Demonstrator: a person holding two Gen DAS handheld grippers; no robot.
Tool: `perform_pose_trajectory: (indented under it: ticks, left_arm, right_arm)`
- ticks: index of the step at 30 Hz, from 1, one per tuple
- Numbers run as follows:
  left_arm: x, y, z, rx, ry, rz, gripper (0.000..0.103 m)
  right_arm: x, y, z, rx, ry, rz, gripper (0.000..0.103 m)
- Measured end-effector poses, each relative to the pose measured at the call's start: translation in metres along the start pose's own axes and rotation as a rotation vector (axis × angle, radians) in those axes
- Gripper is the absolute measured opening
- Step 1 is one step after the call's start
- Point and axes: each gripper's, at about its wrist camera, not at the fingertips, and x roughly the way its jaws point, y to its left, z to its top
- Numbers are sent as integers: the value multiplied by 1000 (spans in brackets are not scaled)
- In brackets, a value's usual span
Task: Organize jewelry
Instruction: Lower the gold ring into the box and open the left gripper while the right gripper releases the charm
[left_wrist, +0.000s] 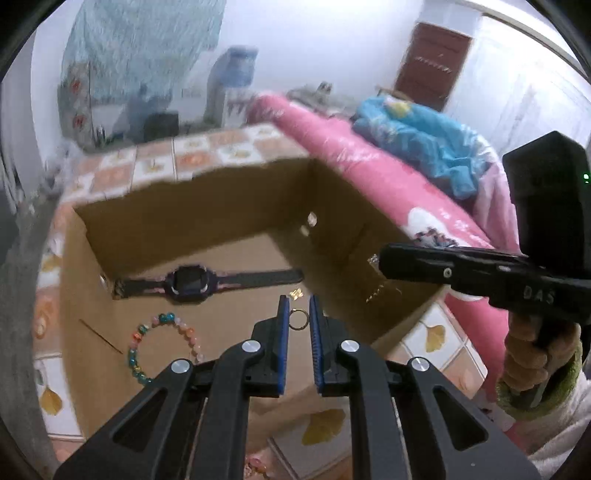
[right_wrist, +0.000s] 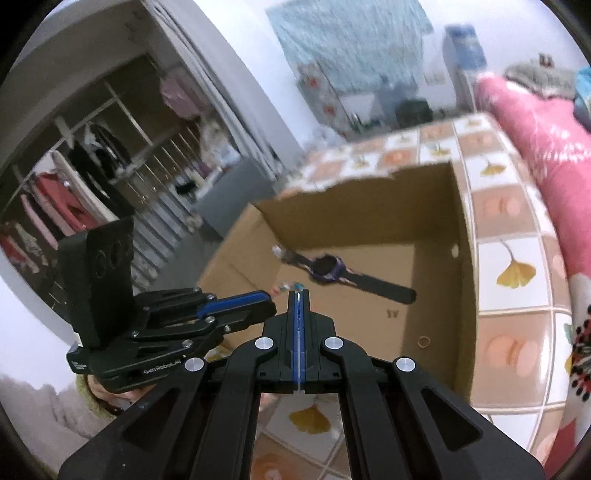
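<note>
The left gripper hangs above the near part of an open cardboard box, its blue pads standing a narrow gap apart with nothing pinched between them. Through that gap a small gold ring shows, lying loose on the box floor. The right gripper hovers over the near edge of the same box, pads pressed flat together and holding nothing; in the left wrist view it reaches in from the right, over the box's right wall, gripped by a hand in a light sleeve with a green cuff.

The box sits on a table covered in a tiled cloth with yellow leaves. On the box floor, near the left wall and the near edge, lies a bracelet of coloured beads, curved in an open loop. The ring lies to its right, closer to the right wall. Just beyond the ring is a tiny gold piece, too small to make out. Farther back, close along the far wall, a watch with a dark purple case lies flat, its strap stretched out straight from the far left corner toward the right wall.

Past the table's right edge runs a pink quilt with a blue bundle on top. The room behind is blurred.
</note>
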Motion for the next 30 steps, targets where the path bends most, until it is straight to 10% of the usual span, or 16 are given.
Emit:
perform_pose_trajectory:
  ticks: [22,30]
  left_arm:
    - [5,21,4,-98,7,41,20]
    - [-39,1,-16,-62,-70,71,48]
  right_arm:
    - [-17,-18,9,77,-13,-55,24]
    - [-51,1,-16,85,-86,-88,48]
